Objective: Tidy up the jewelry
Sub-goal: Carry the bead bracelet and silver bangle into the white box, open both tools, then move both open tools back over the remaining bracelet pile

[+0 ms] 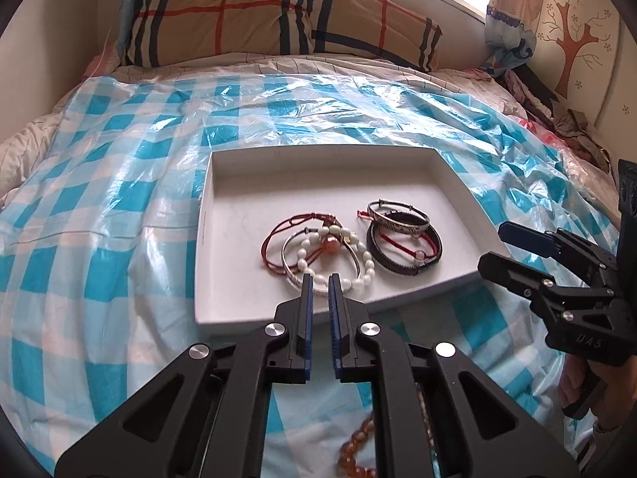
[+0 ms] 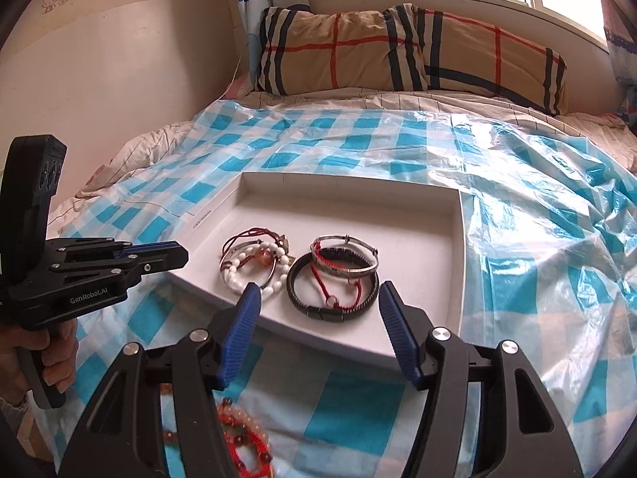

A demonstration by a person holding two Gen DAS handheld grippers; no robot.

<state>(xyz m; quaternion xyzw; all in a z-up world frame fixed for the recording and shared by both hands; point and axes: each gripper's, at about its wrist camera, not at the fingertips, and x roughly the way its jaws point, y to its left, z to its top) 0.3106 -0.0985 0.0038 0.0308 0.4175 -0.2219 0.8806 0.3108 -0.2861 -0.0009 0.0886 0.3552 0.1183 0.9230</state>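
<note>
A white tray (image 1: 223, 239) (image 2: 438, 279) lies on the bed and holds several bracelets: a white bead bracelet (image 1: 338, 275) (image 2: 254, 275) with a silver bangle and red cords, and a black braided band (image 1: 402, 263) (image 2: 334, 302) under a silver bangle (image 1: 398, 219) (image 2: 350, 263) and red cord. My left gripper (image 1: 320, 283) hovers at the tray's near edge, jaws nearly closed with a narrow gap, nothing between them. My right gripper (image 2: 318, 298) is open and empty at the tray's near edge, in front of the black band. Amber beads (image 1: 354, 450) and red beads (image 2: 247, 438) lie below the grippers on the sheet.
A blue-and-white checked plastic sheet (image 1: 119, 199) (image 2: 537, 259) covers the bed. A plaid pillow (image 1: 278, 16) (image 2: 398, 47) lies at the head under the window. Crumpled clothes (image 1: 573, 127) sit at the right by the wall.
</note>
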